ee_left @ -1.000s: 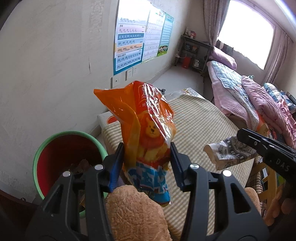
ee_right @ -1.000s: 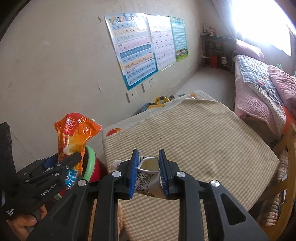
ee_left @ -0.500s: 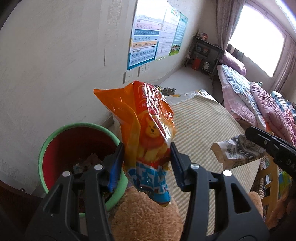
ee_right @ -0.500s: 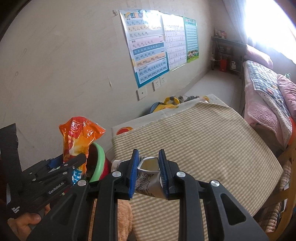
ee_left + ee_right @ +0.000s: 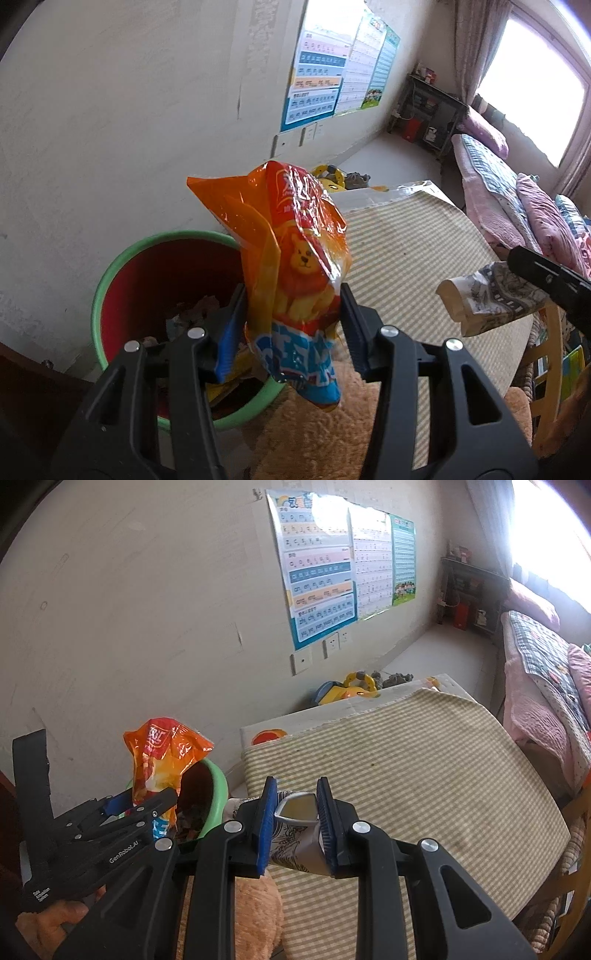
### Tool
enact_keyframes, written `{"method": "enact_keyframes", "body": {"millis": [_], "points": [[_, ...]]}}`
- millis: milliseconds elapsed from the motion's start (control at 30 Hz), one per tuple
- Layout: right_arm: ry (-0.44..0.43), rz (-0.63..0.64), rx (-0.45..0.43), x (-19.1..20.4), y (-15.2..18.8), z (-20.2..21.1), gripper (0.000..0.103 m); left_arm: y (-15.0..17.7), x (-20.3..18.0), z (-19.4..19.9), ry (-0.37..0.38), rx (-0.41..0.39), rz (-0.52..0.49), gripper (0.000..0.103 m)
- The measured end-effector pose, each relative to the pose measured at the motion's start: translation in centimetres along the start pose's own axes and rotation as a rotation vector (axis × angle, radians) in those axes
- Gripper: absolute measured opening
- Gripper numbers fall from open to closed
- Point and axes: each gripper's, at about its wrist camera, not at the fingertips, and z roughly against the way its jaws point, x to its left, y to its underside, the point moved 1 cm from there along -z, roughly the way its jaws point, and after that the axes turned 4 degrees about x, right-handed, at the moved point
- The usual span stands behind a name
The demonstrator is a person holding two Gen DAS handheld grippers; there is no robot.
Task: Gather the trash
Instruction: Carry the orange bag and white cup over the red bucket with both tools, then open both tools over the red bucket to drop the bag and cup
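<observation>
My left gripper (image 5: 291, 325) is shut on an orange snack bag (image 5: 291, 258) with a lion print, held upright over the right rim of a red bin with a green rim (image 5: 122, 258) that holds some trash. The bag (image 5: 162, 753) and bin (image 5: 214, 786) also show at the lower left of the right wrist view, with the left gripper (image 5: 140, 805). My right gripper (image 5: 295, 808) is shut on a crushed printed paper carton (image 5: 299, 805), held above the checked table edge; the carton (image 5: 491, 299) appears at the right of the left wrist view.
A table with a checked cloth (image 5: 406, 760) fills the right. A brown plush toy (image 5: 314, 424) lies below the grippers. A yellow toy (image 5: 347, 690) sits on the floor by the wall. A bed with pink bedding (image 5: 517, 206) stands at the far right.
Both grippers have moved left toward the bin with their loads. The bin is larger and more central in the left wrist view, and the snack bag now hangs over its rim.
</observation>
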Motion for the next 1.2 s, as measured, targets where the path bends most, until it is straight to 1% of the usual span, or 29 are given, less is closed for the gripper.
{"method": "enact_keyframes", "body": {"millis": [533,967,1200], "points": [[-0.034,0.077,0.046,3.6,-0.5,-2.5,0.021,1.5,4.9,-1.3,-0.065,0.044,0.069,0.048],[-0.08,0.148,0.067,7.1,-1.4,-4.3,0.021,3.2,8.8,-2.6,-0.094,0.107,0.13,0.049],[-0.101,0.175,0.076,8.7,-2.0,-5.4,0.021,3.5,9.6,-3.5,-0.1,0.133,0.15,0.05]]}}
